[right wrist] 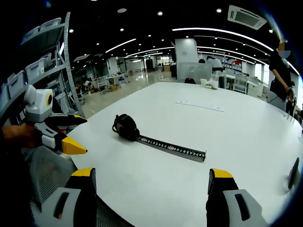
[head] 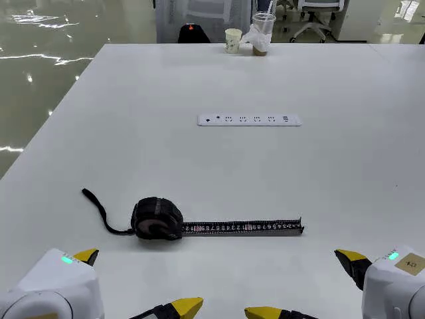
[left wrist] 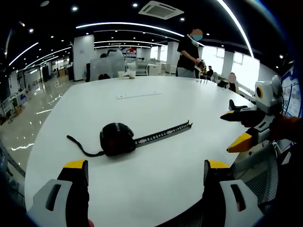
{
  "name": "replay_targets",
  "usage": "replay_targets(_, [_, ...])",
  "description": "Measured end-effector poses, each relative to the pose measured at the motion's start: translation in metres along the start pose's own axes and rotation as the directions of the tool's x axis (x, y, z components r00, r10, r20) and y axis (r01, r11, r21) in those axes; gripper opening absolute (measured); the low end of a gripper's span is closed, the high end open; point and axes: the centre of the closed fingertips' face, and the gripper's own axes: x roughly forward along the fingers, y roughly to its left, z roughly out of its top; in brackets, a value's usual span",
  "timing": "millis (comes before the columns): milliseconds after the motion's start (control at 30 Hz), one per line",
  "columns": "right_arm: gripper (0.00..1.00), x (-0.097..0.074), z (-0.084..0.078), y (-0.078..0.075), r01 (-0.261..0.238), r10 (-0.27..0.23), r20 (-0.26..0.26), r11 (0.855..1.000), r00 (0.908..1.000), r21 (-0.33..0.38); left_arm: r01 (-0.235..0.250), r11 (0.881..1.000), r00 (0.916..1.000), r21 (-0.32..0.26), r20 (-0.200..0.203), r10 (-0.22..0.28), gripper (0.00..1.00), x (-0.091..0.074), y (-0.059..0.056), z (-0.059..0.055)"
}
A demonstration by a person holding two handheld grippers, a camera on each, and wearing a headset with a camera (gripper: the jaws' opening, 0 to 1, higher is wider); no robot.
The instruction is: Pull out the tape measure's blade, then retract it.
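A black tape measure (head: 157,218) lies on the white table (head: 199,159) with its blade (head: 246,227) pulled out to the right and flat on the surface. Its black wrist strap (head: 99,209) trails to the left. My left gripper (head: 136,280) is open at the near edge, short of the case and touching nothing. My right gripper (head: 305,284) is open too, near the blade's end but apart from it. In the left gripper view the tape measure (left wrist: 117,138) lies ahead of the open left gripper (left wrist: 146,170). The right gripper view shows the blade (right wrist: 173,147) beyond the open right gripper (right wrist: 152,175).
A white power strip (head: 249,120) lies mid-table beyond the tape. A paper cup (head: 234,40) and a clear plastic cup (head: 262,33) stand at the far edge. A person (left wrist: 189,52) stands past the table, and shelving (right wrist: 42,71) lines one side.
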Motion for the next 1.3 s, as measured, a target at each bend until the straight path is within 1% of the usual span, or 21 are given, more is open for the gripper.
replay_targets(433, [0.97,0.001,-0.001,0.001,-0.024,0.024,-0.005,1.000,0.9997,-0.004,-0.011,1.000,0.9999,-0.010,0.001,0.011,0.99,0.005,-0.001,0.004])
replay_targets(667, [0.97,0.003,-0.001,0.000,-0.034,0.034,-0.010,0.999,0.9994,-0.015,-0.013,1.000,0.9999,-0.005,-0.011,0.013,0.99,0.009,-0.002,0.003])
replay_targets(833, [0.95,0.003,0.000,-0.005,-0.042,0.042,-0.016,0.998,0.9990,-0.042,-0.027,1.000,0.9995,-0.013,-0.015,0.027,0.99,0.011,0.001,0.003])
replay_targets(1067, [0.95,0.006,0.004,-0.015,-0.048,0.047,-0.023,0.997,0.9987,-0.066,-0.040,0.999,0.9990,-0.017,-0.019,0.040,0.99,0.016,0.004,0.004])
replay_targets(1300, [0.94,0.013,0.001,-0.024,-0.071,0.066,-0.052,0.993,0.9965,-0.092,-0.053,0.998,0.9983,-0.028,-0.025,0.052,0.99,0.022,0.008,0.004])
